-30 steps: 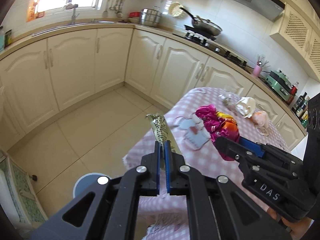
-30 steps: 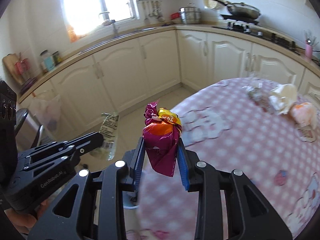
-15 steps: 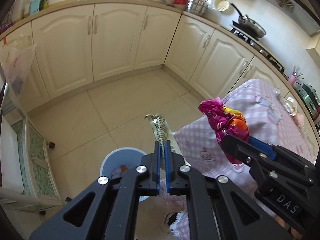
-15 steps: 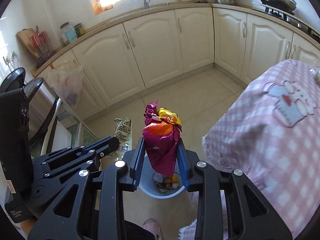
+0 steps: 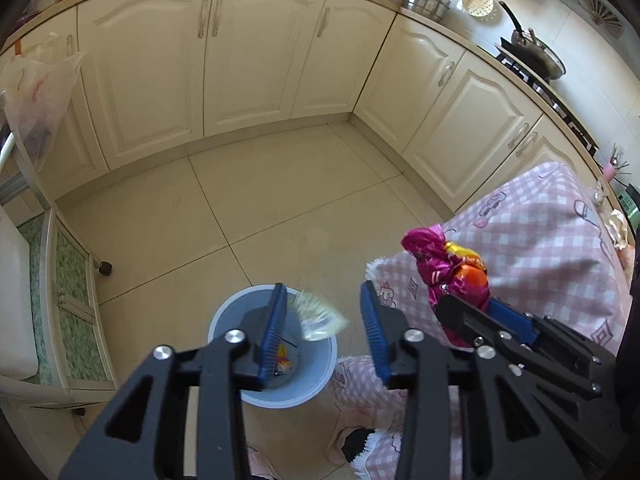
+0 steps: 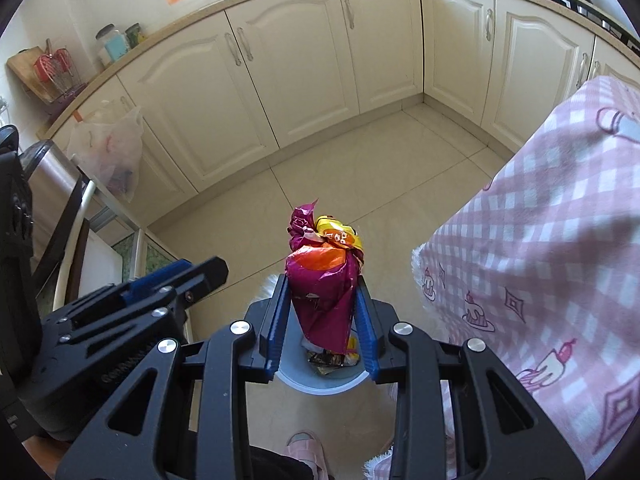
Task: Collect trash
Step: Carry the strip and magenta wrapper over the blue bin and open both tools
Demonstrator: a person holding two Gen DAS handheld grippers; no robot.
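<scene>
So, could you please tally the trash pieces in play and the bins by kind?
Falling pale wrapper: 1
Magenta snack bag in right gripper: 1
Blue bin: 1
Total: 3; trash already in the bin not counted.

Cream cabinets [image 5: 248, 52], tiled floor [image 5: 224, 200], pink checked tablecloth [image 6: 560, 216].

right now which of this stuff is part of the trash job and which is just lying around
Part of the job:
- left tool, open
- clear wrapper, loose over the bin
- trash bin
- right tool, shut on the magenta snack bag

Just lying around:
- plastic bag hanging by the cabinets
- pink checked tablecloth
- pan on the stove
</scene>
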